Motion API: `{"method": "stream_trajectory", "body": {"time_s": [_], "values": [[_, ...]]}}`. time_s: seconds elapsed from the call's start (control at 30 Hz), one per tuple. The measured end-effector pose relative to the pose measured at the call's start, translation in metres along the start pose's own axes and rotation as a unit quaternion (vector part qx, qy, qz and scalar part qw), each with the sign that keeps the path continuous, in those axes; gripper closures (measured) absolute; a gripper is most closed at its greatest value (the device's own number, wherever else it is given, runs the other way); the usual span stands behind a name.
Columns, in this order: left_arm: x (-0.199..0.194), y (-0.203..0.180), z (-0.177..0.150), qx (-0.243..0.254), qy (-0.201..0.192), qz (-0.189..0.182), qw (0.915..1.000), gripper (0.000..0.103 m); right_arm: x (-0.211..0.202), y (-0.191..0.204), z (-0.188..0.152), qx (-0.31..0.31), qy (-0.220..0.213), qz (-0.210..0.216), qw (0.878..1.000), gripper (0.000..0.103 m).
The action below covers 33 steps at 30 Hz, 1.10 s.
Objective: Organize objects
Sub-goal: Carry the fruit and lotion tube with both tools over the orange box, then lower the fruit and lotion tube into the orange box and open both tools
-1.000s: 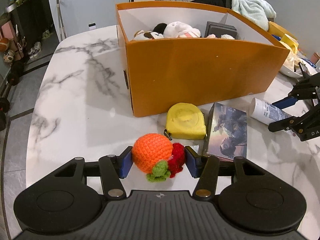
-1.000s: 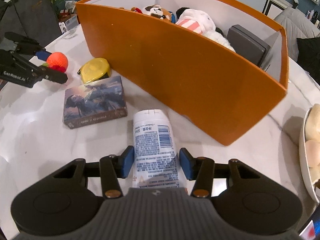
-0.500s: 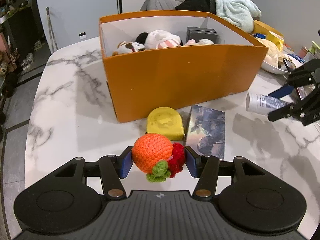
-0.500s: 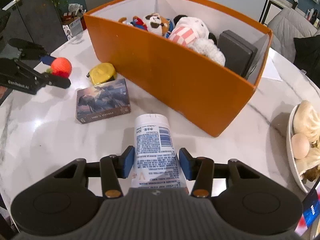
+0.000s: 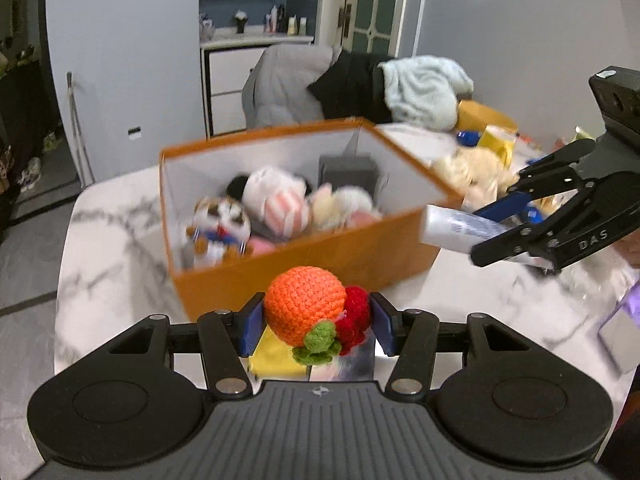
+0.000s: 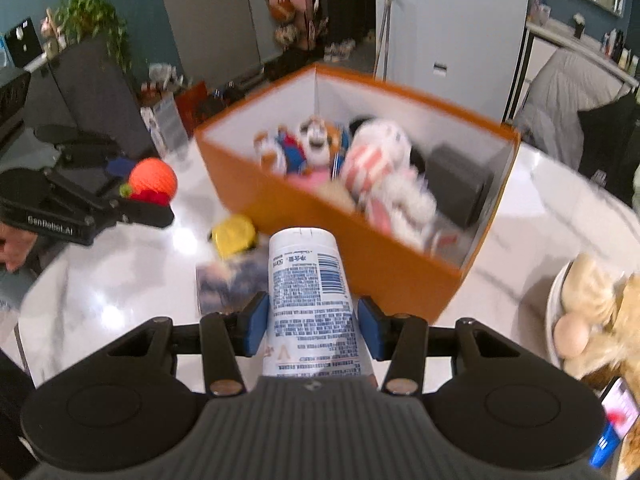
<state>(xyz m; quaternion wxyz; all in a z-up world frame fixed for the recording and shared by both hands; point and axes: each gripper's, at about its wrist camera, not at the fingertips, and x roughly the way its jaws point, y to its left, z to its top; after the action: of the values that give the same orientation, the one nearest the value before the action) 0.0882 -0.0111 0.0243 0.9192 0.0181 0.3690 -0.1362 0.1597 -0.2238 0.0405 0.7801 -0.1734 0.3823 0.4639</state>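
The left gripper has its jaws pinching a crocheted orange toy with a red bit and a green leaf, held in the air above the marble desk, just in front of the orange box. The right gripper has its jaws clamped on a white tube with blue print, also lifted clear of the desk and pointing toward the box. Inside the box lie several plush toys and a dark grey case. Below the tube, a yellow tape measure and a picture book rest on the desk beside the box. A plate of food sits to the right.
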Motion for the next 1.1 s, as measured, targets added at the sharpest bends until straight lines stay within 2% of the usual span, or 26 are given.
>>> {"method": "stream_trajectory", "body": {"time_s": [0.23, 0.57, 0.8, 1.1], "values": [[0.016, 0.000, 0.034, -0.005, -0.009, -0.003, 0.9999, 0.040, -0.004, 0.002, 0.040, 0.001, -0.029, -0.018, 0.999, 0.053], [0.053, 0.017, 0.068, 0.000, 0.022, 0.025, 0.9994, 0.040, 0.027, -0.008, 0.083, 0.007, -0.029, -0.040, 0.999, 0.053], [0.086, 0.029, 0.069, 0.001, 0.050, 0.041, 0.9979, 0.040, 0.063, -0.017, 0.107, 0.020, -0.019, -0.050, 0.998, 0.053], [0.116, 0.034, 0.060, 0.001, 0.080, 0.044, 0.9959, 0.040, 0.106, -0.028, 0.118, 0.039, 0.000, -0.044, 0.998, 0.053]]}}
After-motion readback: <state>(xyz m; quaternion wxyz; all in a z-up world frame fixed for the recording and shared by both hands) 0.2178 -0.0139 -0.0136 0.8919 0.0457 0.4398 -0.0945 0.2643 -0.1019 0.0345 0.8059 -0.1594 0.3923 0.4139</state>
